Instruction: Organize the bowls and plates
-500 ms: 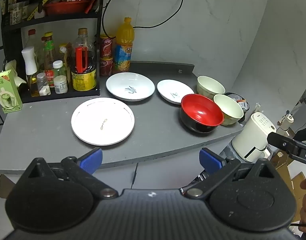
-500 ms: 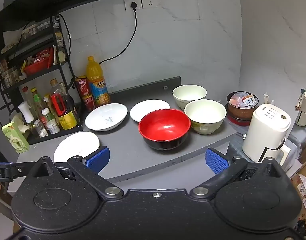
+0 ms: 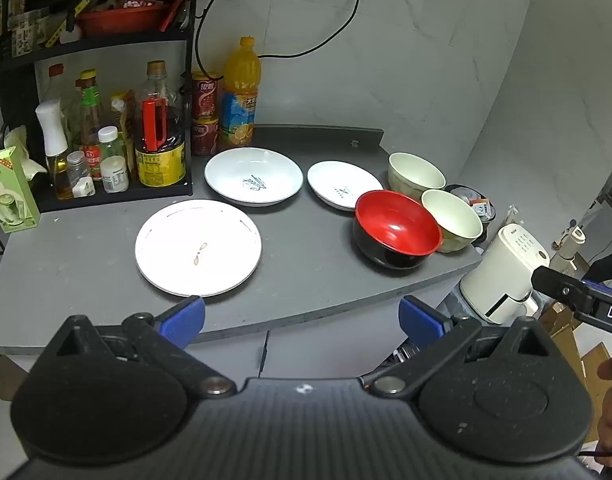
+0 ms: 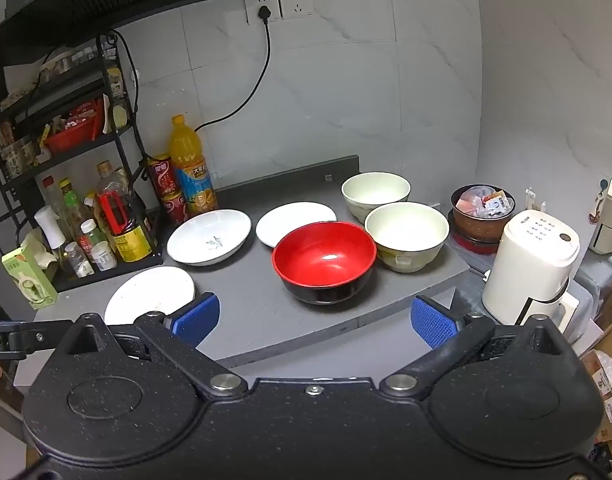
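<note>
On the table (image 3: 86, 264), left to right: flat plate (image 3: 198, 246), two dished plates, red bowl (image 3: 397, 229), two cream bowls. Left gripper (image 3: 302, 320) and right gripper (image 4: 313, 318) hover near, spread wide, empty. The red bowl, near the edge, could get knocked off.

Dim, even indoor light, sharp focus, strong fisheye bending at edges, glare spot in red bowl (image 4: 324, 258).

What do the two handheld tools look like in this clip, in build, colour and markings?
Both match: a speckled black plastic body with two round lobes, silver pivot bolts and angled black links ending in blue ribbed pads. The left tool and right tool each show in the other's view as a black bar with white lettering, only partly readable. A thin black cable trails at the left view's lower right.
</note>
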A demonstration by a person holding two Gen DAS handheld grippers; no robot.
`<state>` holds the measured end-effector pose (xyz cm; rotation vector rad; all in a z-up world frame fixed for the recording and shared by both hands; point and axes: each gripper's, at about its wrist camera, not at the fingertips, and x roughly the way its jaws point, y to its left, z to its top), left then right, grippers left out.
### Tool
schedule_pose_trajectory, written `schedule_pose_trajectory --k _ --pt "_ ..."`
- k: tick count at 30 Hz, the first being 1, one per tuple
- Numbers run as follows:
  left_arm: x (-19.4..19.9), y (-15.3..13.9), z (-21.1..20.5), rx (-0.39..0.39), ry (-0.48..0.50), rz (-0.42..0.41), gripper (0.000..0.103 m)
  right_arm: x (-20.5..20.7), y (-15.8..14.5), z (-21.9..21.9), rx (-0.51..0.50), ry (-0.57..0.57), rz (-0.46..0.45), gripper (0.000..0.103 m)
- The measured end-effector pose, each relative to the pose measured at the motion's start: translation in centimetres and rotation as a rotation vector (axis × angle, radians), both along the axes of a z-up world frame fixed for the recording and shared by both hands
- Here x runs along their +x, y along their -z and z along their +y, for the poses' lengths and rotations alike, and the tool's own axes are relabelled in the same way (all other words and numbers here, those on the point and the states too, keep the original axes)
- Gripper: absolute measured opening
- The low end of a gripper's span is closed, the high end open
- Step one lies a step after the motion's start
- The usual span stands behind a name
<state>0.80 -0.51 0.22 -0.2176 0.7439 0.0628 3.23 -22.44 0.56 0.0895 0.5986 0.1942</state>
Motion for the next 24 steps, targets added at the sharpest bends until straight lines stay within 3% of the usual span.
schedule_pose_trajectory --k 24 --pt "0.2 0.0 0.6 -0.015 -0.044 0.026 0.102 1.1 0.5 1.4 -0.026 -0.058 0.024 0.103"
